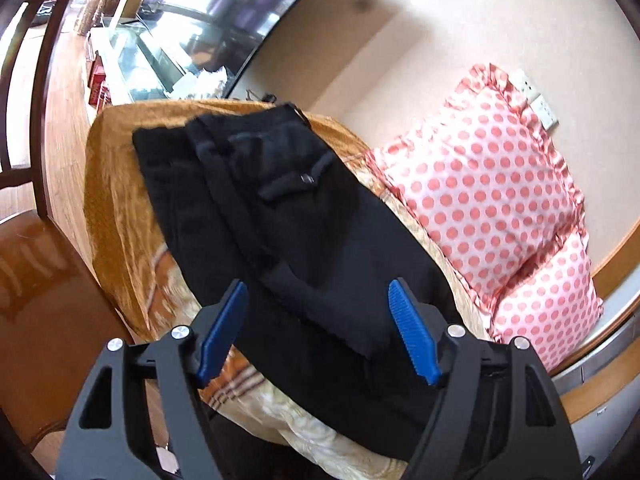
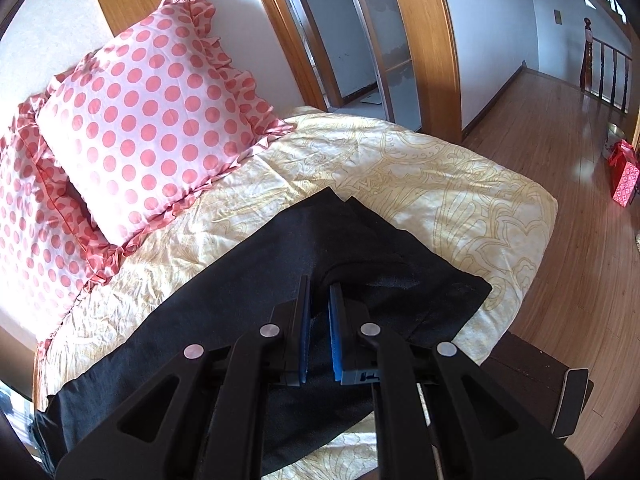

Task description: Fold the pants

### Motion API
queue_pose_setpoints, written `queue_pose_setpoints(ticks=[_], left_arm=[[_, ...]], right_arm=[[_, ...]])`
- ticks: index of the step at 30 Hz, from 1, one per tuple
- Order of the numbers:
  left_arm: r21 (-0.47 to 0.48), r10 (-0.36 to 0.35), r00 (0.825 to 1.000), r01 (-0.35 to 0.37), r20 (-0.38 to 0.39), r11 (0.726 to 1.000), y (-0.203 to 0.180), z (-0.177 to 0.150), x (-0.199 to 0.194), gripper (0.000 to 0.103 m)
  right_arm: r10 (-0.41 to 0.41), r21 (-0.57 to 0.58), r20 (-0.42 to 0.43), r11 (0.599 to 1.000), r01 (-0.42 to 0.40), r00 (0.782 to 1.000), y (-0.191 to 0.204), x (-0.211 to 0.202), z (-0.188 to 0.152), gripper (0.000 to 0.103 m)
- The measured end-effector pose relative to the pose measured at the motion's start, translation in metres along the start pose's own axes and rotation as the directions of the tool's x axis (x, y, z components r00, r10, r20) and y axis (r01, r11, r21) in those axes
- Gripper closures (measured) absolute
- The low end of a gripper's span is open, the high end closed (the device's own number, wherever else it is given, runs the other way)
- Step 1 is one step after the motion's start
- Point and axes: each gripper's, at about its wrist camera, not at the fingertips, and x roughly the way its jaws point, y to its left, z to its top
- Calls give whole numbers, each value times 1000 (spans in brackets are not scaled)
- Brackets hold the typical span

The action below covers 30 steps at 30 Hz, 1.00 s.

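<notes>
Left wrist view. The left gripper [image 1: 316,328] stands with its blue pads [image 1: 412,332] spread wide and nothing pinched between them; black cloth fills the gap only as background, lying below the fingers, not pressed by them. The pants [image 1: 280,208] lie on the bed [image 1: 120,200], a long dark band running away from the gripper toward the far edge of the mattress, where a pocket flap and what looks like the waistband can be seen. A folded layer already rests on top of the lower one, its loose edge just ahead of the right-hand pad. The long axis of the garment thus runs nearly in line with the gripper's pointing direction, tilted a little to the left. Polka-dot pillows [image 1: 488,184] sit to the right, well apart from the cloth.

Right wrist view. The right gripper [image 2: 320,300] has its pads drawn close together; a ridge of the black fabric rises between the fingertips, so it appears to pinch a fold of the pants [image 2: 240,280]. Here the garment stretches from lower left to the right, ending at two corners beside the gripper, probably the leg hems.

Judgement. The right hand anchors the hem end; the left, empty, is nearer the middle, and the next fold should carry one end along the long axis.
</notes>
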Motion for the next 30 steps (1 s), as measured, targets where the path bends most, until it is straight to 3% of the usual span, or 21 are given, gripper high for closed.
queue_pose_setpoints(ticks=[5,11,18,21,22,30], left_arm=[[-76,10,996,-17,-89,997,25,46,30,38],[-139,16,979,-45,-204,989,44,61,63,40],[-158,19,977,-53,-214,986,46,76,75,42],[-135,71,972,-104,-224,985,47,79,82,83],[-127,80,973,-110,-217,986,48,79,81,93],[-75,109,989,-116,-95,990,48,83,23,97]], right_arm=[[-3,-16,-13,1000,3,1000,3,4,-2,94],[-16,-33,-18,999,15,1000,7,5,-3,94],[-20,-81,-30,997,18,999,18,10,-5,94],[-16,-84,-44,996,12,999,19,14,-7,94],[-16,-83,-47,996,12,999,19,15,-7,94],[-29,-75,-27,997,27,999,12,10,-6,94]])
